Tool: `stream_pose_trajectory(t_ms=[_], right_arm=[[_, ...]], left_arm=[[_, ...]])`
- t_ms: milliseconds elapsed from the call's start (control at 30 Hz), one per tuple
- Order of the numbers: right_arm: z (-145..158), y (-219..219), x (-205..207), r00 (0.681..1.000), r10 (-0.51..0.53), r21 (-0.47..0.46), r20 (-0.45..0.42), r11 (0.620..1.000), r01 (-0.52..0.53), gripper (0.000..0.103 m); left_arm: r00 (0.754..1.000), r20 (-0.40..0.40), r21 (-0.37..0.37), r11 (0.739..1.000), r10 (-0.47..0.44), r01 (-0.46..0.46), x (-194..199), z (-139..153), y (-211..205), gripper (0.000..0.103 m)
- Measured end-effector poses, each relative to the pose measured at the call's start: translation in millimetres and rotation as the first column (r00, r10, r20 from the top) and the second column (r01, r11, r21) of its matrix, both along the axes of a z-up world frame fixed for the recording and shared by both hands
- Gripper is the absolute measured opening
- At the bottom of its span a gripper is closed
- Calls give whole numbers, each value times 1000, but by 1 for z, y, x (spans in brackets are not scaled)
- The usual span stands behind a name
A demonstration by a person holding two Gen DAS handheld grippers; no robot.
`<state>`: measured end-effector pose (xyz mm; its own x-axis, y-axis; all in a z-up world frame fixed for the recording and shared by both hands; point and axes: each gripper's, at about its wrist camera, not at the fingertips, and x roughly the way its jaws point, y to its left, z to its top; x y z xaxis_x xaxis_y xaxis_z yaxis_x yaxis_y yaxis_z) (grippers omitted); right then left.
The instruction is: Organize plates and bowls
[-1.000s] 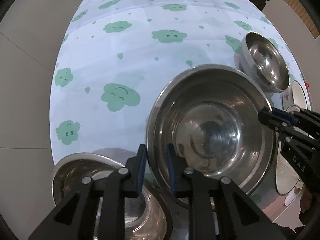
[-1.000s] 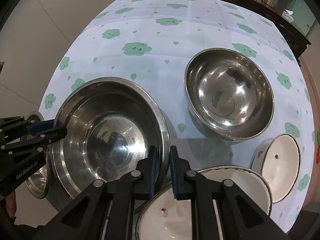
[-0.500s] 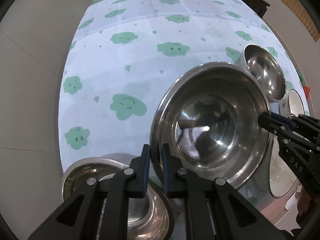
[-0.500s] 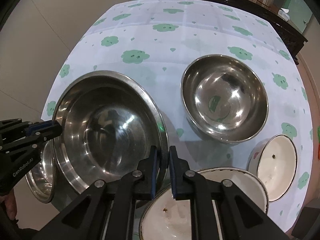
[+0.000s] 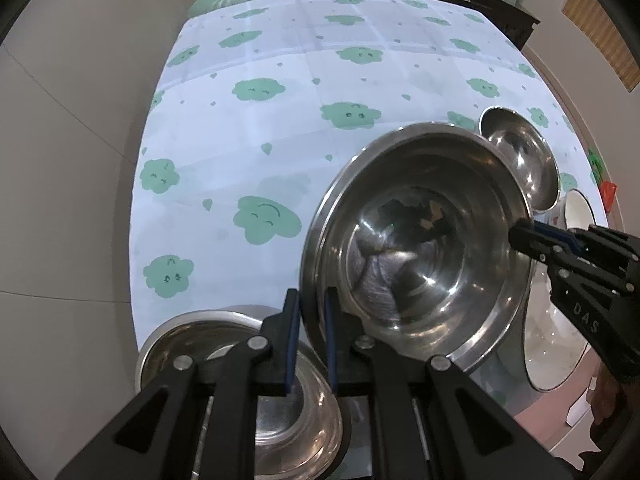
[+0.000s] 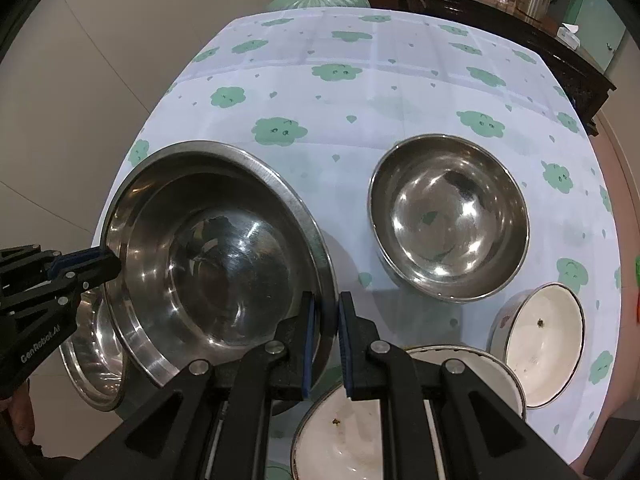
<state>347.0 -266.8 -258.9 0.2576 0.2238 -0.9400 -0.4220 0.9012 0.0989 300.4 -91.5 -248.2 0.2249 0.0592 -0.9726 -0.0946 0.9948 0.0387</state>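
Above the cloud-print tablecloth [image 5: 280, 128], left claw [image 5: 310, 334] and right claw [image 6: 325, 338] each pinch the big steel bowl [image 5: 420, 240] by opposite rims.

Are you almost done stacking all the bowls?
Not yet; nothing looks stacked so far. Both the left gripper and right gripper are pinching the rim of the big steel bowl, tilted. A second steel bowl, another steel one and two white bowls sit separately.
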Motion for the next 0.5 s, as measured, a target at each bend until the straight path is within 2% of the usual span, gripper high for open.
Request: stream_pose_trajectory(t_ms=[500], right_arm=[[32,16,-9,998,32,10,47,999,-32,12]], left_arm=[[999,38,8,1000,23,-23,-15,29,15,8]])
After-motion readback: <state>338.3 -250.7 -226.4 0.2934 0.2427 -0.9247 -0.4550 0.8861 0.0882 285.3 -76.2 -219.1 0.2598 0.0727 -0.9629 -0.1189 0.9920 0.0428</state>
